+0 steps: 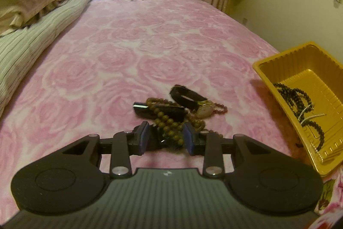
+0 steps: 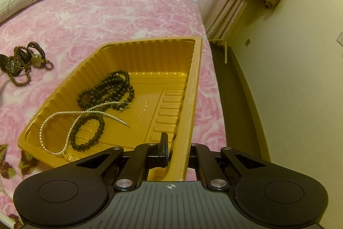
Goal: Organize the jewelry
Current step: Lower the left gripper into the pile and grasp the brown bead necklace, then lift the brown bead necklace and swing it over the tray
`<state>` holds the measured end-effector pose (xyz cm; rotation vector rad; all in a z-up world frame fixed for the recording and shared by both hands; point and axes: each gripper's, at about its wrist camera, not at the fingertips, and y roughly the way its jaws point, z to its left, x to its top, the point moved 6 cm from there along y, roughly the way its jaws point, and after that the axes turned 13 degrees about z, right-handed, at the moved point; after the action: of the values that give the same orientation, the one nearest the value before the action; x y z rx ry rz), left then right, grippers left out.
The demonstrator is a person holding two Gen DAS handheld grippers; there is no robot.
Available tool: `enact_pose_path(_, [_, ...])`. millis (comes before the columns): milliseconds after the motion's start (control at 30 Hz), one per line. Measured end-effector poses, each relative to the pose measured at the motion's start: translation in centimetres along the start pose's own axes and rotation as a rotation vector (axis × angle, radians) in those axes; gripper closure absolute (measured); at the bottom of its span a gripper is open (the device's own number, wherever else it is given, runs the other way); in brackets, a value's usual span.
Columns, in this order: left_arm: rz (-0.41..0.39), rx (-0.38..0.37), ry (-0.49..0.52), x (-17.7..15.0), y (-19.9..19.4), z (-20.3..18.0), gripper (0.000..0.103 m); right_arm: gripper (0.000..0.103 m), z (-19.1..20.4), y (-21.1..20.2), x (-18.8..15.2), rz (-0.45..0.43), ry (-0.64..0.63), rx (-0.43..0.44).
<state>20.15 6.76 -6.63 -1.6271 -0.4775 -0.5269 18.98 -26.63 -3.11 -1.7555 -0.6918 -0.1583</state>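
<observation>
**On the Rose-Print Bed, Jewelry Half Sorted**

Beside the gold tray point(image 2: 194, 87) on the bed point(image 1: 133, 53), whose plush pink cover bore a woven rose pattern, a small heap of jewelry point(image 1: 171, 113) lay tangled. It held a strand of round brown wooden beads point(image 1: 169, 123), a gold-cased wristwatch point(image 1: 202, 111) on a dark strap, a thin reddish bead bracelet point(image 1: 223, 108) and at least one black band; the exact count in the tangle could not be told. The heap ran roughly away from the left gripper point(image 1: 166, 136), whose blue-padded jaws stood apart on either side of the wooden beads at the heap's near end, not yet pressed onto them.

The tray was thin moulded plastic, rectangular with ribbed walls and a ridged floor, its long axis running away from the right gripper point(image 2: 178, 151). That gripper was clamped on the tray's near right wall, one finger point(image 2: 164, 147) inside the tray and the other hidden outside it. Two pieces lay in the tray: one long strand of dark round beads point(image 2: 107, 89), looped several times, and one fine pearl-white chain point(image 2: 64, 115) draped across it toward the near left corner.

Beyond the heap, farther from the tray, a striped green quilt point(image 1: 32, 40) carried two pillows point(image 1: 32, 1).
</observation>
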Motion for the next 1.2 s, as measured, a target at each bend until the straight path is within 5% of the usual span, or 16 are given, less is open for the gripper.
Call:
enact_pose_path(167, [-0.017, 0.002, 0.14, 0.6, 0.7, -2.2, 0.074, 0.097, -0.1, 0.1, 0.0, 0.002, 0.001, 0.0])
enact_pose_path(433, [0.073, 0.133, 0.64, -0.6, 3.8, -6.3, 0.082, 0.097, -0.1, 0.2, 0.0, 0.001, 0.002, -0.001])
enact_pose_path(700, [0.108, 0.202, 0.877, -1.7, 6.0, -7.4, 0.095, 0.097, -0.3, 0.4, 0.0, 0.006, 0.007, 0.001])
enact_pose_path(900, [0.074, 0.144, 0.797, -0.2, 3.4, -6.9, 0.097, 0.097, -0.4, 0.4, 0.0, 0.007, 0.006, 0.0])
enact_pose_path(1200, [-0.054, -0.018, 0.613, 6.2, -5.2, -5.1, 0.097, 0.097, -0.2, 0.4, 0.2, 0.001, 0.004, -0.004])
